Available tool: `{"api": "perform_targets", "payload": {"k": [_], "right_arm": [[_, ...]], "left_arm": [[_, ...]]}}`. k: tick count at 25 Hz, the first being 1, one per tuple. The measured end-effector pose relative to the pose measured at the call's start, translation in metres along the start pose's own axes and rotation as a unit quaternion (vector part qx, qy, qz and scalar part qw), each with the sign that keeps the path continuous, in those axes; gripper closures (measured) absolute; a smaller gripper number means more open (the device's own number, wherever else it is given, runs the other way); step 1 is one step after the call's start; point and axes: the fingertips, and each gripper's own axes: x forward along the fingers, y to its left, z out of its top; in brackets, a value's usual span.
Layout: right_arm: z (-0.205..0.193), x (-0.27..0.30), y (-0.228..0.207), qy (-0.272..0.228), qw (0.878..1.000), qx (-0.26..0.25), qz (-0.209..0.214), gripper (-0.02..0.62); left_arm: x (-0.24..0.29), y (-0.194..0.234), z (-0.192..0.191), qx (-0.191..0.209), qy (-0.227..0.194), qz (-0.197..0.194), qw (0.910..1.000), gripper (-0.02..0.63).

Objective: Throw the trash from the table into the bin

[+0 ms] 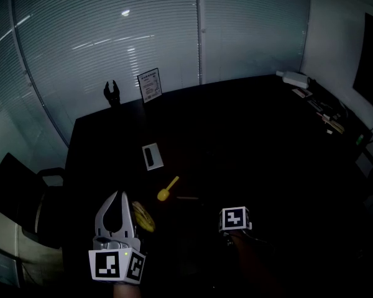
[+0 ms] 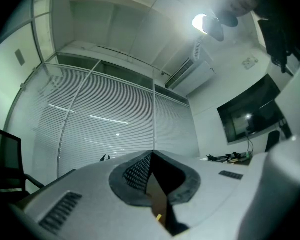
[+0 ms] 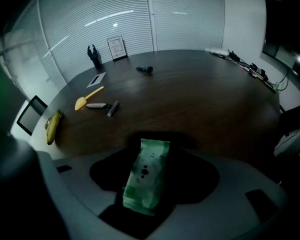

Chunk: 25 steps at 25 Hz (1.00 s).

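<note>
Right gripper (image 3: 157, 143): jaws spread wide but clamped on a green packet (image 3: 146, 179). The packet stands upright between them, low centre of your right gripper view, above the near edge of the tabletop (image 1: 248, 141).

Left gripper (image 1: 117, 195): jaws pressed together at the tips with nothing between them. It sits lower left in the head view, and its own view looks across at the blinds.

On the tabletop, head view:
- Banana (image 1: 143, 216) just right of the left gripper.
- Yellow spoon (image 1: 168, 190) near the banana, up and to the right.
- Small white-framed plate (image 1: 152, 156) above the spoon.
- Framed sign (image 1: 150, 84) and black hand-shaped figure (image 1: 112, 93) at the far edge, upper left.
- White device (image 1: 292, 78) with loose cables, upper right.

Right gripper view also shows a razor-like item (image 3: 102, 106) just right of the spoon, type unclear.
</note>
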Motion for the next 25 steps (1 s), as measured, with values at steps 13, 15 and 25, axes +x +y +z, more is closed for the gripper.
{"api": "perform_targets", "payload": {"k": [13,15,25], "right_arm": [[0.006,-0.009,-0.004,-0.059,0.998,0.028,0.003,0.492],[0.009,-0.015,-0.004,-0.07,0.997,0.032,0.005,0.506],[0.094,-0.136,0.0,-0.278,0.961,-0.005,0.013,0.535]], "left_arm": [[0.003,0.002,0.001,0.0,0.0,-0.009,1.0,0.607],[0.004,0.003,0.001,0.0,0.0,-0.01,1.0,0.607],[0.0,0.003,0.006,-0.008,-0.006,-0.013,0.9999,0.607]]}}
